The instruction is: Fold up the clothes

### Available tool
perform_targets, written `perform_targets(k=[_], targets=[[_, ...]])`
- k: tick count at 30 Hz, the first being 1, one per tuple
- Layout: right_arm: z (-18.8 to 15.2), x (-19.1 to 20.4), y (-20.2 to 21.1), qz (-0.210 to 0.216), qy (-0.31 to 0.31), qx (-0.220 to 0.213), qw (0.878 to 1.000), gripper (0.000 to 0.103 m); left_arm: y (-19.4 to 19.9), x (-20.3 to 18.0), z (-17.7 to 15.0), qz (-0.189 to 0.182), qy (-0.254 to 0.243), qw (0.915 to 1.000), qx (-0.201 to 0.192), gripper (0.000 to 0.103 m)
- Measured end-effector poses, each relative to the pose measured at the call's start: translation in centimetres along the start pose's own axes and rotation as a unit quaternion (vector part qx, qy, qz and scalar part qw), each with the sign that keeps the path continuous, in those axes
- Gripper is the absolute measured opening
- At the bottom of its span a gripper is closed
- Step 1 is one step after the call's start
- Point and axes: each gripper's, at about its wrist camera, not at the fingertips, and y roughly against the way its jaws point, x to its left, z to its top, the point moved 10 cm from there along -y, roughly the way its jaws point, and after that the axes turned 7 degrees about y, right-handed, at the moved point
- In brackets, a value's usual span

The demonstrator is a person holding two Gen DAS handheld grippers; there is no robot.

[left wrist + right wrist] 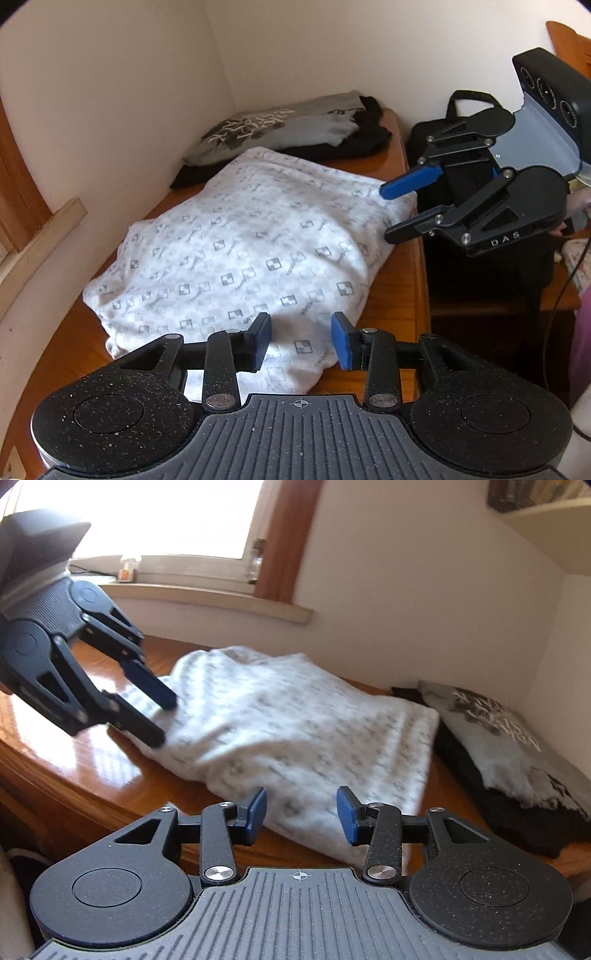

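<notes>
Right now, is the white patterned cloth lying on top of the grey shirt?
No, the white cloth lies on the table, beside the grey shirt.

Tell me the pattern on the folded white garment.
White garment: rows of small grey checkered squares with tiny lettering, clearest in the left wrist view.

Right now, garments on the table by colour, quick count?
White patterned: 1, the folded garment in front.
Grey printed: 1, the grey shirt on the stack at the back.
Black: 1, the black garment under it, as far as shows.
Total: 3
</notes>
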Motion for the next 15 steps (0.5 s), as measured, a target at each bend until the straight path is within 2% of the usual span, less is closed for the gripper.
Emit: perform_targets(k=[3,6,11,15], targets=[[0.4,1.2,-0.5,0.012,0.011,0.003,1.000,0.044,0.0,0.3,-0.6,-0.012,0.015,0.9998,0.004,0.047],[0.1,1.9,-1.0,0.003,0.050,0.019,0.999,0.047,-0.3,0.3,-1.5,-0.007,0.011,0.9998,0.012,0.051],[-0.9,0.5,-1.2,-0.008,0.089,0.053,0.995,0.047,-0.3,0.6,-2.1,-0.006,-0.006,0.9997,0.021,0.053],[-1.5,-1.0,-1.3,-0.009,0.105,0.052,0.993,0.047,-0.2,2.0,-2.5,-0.009,-0.002,0.9996,0.026,0.054]])
